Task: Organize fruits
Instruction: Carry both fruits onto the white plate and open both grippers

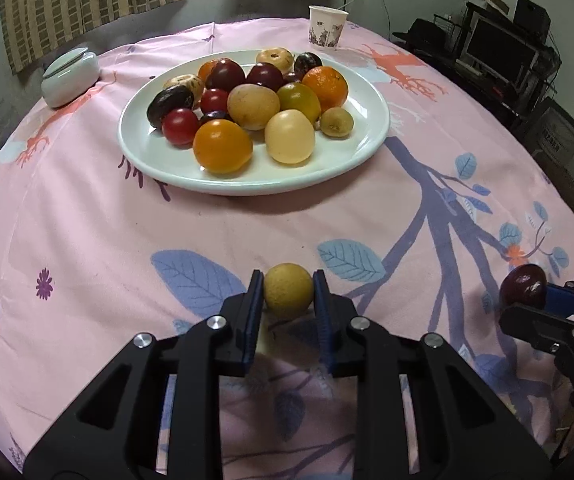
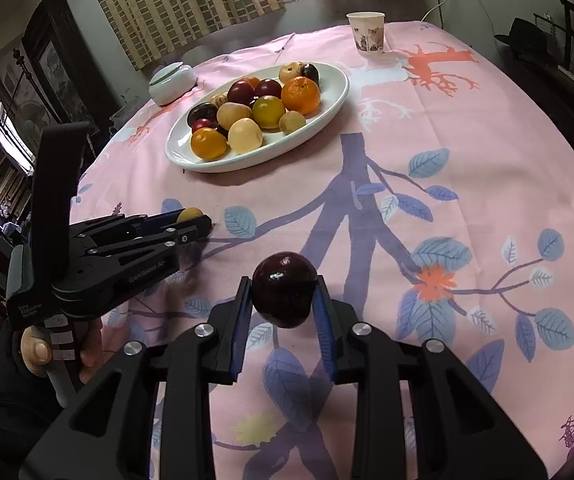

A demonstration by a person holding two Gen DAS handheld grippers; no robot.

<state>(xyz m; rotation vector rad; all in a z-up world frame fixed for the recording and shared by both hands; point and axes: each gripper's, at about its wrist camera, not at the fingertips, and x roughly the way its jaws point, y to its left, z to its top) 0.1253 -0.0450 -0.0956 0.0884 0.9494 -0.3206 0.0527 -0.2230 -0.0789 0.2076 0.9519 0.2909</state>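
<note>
Near table edge: left tongs [image 1: 288, 294] clenched on round yellow fruit [image 1: 288, 289]; right tongs [image 2: 283, 294] grasping glossy dark-red plum [image 2: 283, 289].

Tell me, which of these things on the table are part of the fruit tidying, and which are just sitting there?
Part of the job:
- white plate piled with fruit
- yellow fruit gripped in the left tool
- dark red fruit gripped in the right tool

Just lying about:
- paper cup
- lidded white jar
- pink tablecloth
</note>
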